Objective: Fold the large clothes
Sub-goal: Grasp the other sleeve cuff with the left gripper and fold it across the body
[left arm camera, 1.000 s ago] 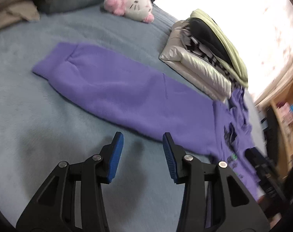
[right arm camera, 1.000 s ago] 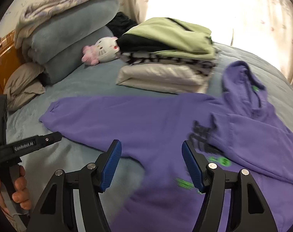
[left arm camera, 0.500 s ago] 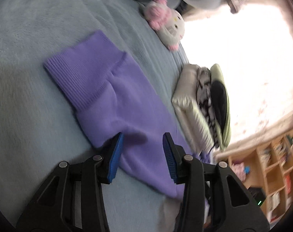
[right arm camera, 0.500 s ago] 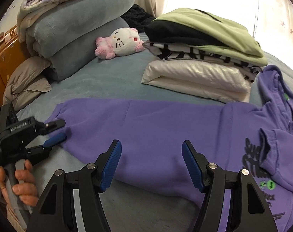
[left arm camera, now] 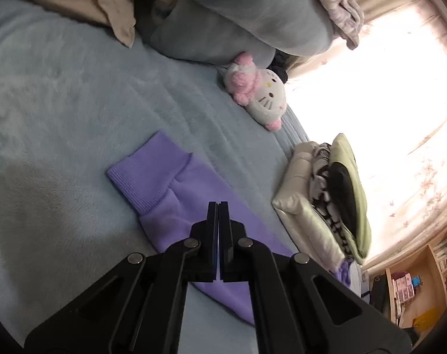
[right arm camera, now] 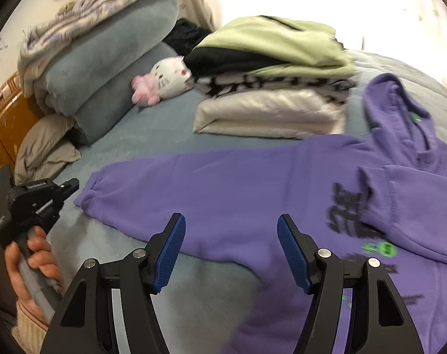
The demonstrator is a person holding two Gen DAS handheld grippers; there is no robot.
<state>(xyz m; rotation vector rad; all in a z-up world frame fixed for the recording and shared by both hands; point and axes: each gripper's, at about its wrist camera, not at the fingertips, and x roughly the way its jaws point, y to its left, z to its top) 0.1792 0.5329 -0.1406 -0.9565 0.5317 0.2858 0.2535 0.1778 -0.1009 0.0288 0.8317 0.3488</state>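
Left gripper (left arm camera: pixel 218 206) jaws pressed together over the purple hoodie's sleeve (left arm camera: pixel 176 197), just behind the ribbed cuff (left arm camera: pixel 143 174); can't tell if fabric is pinched. Right gripper (right arm camera: pixel 231 247) jaws spread wide above the sleeve's near edge. Purple hoodie (right arm camera: pixel 253 188) lies flat on blue bed (right arm camera: pixel 152 129), folded clothes stack (right arm camera: pixel 270 88) beyond.

Blown out to white at the far window (left arm camera: pixel 371 94) in both views, daylight spilling from there. Soft grey shadow on the bed (left arm camera: pixel 31 200) at near left. Motion-blurred across the purple hoodie (right arm camera: pixel 356 206) at right. Bent and black-vignetted at the fisheye edges.
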